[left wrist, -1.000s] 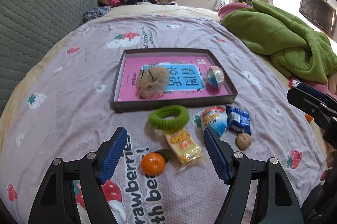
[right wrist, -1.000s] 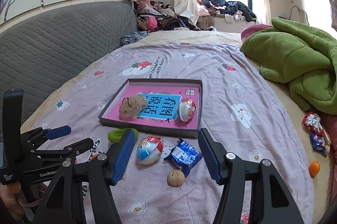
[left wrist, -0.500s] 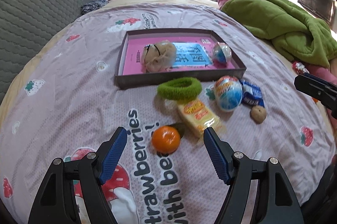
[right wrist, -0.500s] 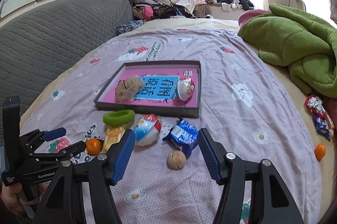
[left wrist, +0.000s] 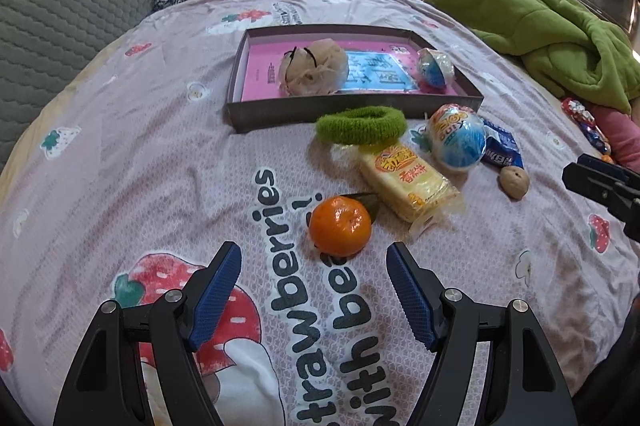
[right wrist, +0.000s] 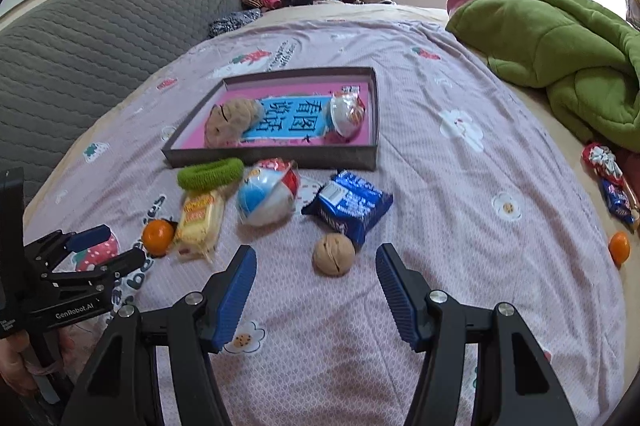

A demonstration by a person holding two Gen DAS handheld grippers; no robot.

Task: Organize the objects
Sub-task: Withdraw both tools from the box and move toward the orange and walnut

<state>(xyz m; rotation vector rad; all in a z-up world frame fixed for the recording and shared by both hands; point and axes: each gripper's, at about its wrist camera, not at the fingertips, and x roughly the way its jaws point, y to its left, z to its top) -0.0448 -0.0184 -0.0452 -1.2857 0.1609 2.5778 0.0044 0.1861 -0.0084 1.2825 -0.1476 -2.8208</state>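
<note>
- Since the earlier frames, both grippers are seen lowered closer to the bed sheet (left wrist: 132,154).
- The left gripper (left wrist: 314,280) is held wide open and empty; the mandarin (left wrist: 340,226) now lies just ahead of its fingers.
- The right gripper (right wrist: 316,280) is likewise spread, unchanged in width, with nothing gripped; the walnut (right wrist: 334,254) sits between the fingertips, untouched.
- The tray (right wrist: 280,158) is unmoved.
</note>
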